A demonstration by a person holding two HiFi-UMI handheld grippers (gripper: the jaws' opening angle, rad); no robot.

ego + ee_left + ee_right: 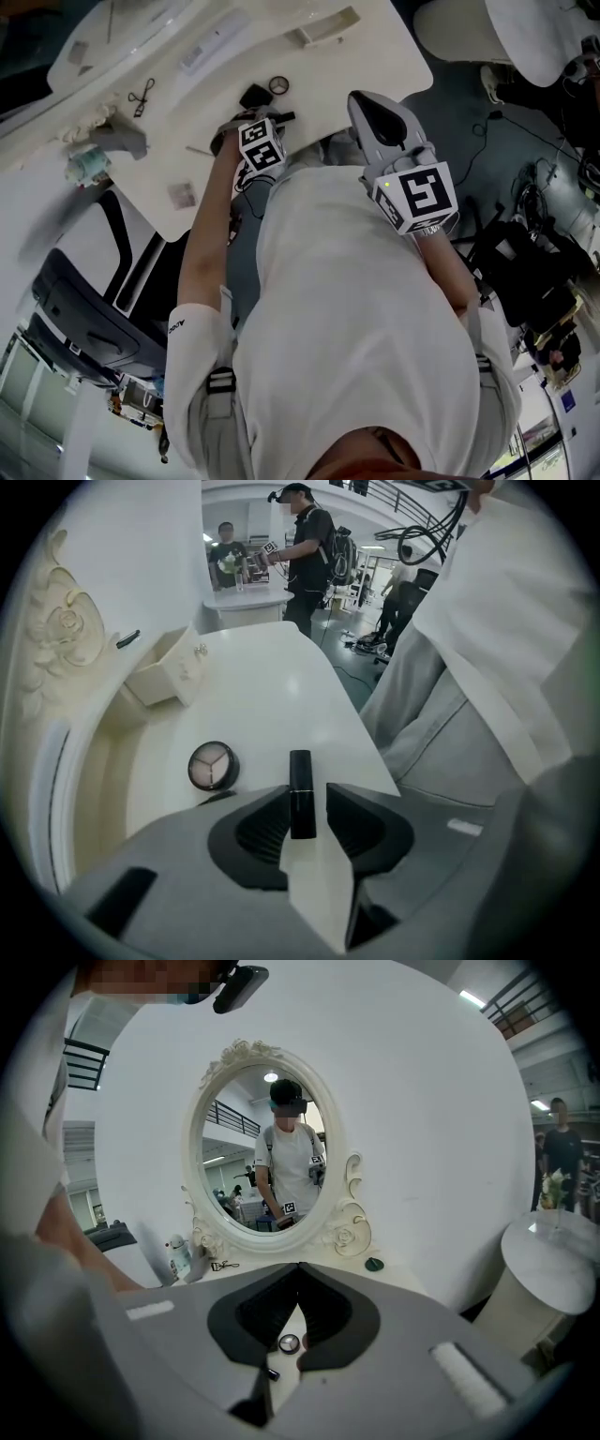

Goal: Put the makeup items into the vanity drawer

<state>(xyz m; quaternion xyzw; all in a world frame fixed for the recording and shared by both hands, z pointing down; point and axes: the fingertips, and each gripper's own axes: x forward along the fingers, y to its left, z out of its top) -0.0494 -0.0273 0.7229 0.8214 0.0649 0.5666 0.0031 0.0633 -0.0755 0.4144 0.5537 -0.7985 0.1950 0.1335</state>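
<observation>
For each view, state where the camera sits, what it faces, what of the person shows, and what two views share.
Head view: on the person's head, facing steeply down at the vanity table; shows shirt, left gripper, right gripper.
Left gripper view: on that gripper, facing along the tabletop towards the small drawer, lipstick between its open jaws; shirt at right.
Right gripper view: on that shut gripper, facing the oval mirror; arm at left.
Shared: the round compact shows in both gripper views.
</observation>
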